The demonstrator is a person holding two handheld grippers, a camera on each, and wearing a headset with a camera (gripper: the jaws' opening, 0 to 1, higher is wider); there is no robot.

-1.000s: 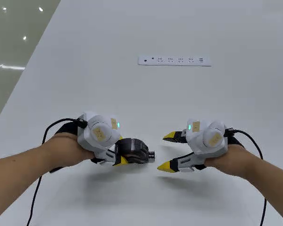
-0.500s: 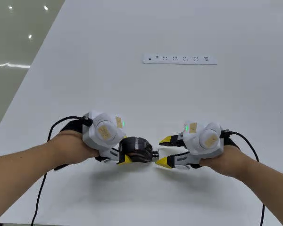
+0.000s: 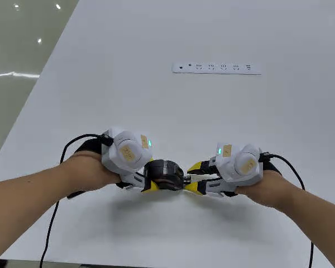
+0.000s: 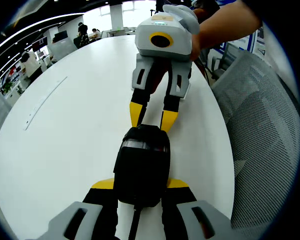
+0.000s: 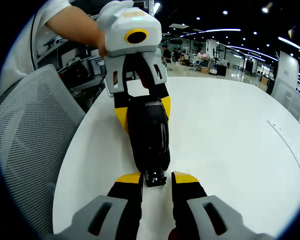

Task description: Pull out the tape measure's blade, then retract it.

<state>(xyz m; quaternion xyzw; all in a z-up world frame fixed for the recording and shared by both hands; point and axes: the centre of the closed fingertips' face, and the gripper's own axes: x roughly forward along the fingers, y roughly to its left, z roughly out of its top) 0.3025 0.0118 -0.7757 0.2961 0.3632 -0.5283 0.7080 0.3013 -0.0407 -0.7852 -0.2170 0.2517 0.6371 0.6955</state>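
Closing in over the last second, the right gripper (image 3: 193, 180) now has its yellow-tipped fingers (image 5: 132, 178) narrowly parted either side of the small metal hook tab (image 5: 155, 177) of the black, rounded tape measure (image 3: 166, 175); whether they pinch it yet I cannot tell. No blade looks drawn out, so I judge both pull and retraction remain. Opposite, the left gripper (image 3: 152, 176) clamps the case low over the white surface (image 3: 240, 123), well on the person's side of the long white power strip (image 3: 216, 68), forearms low, grippers facing each other.
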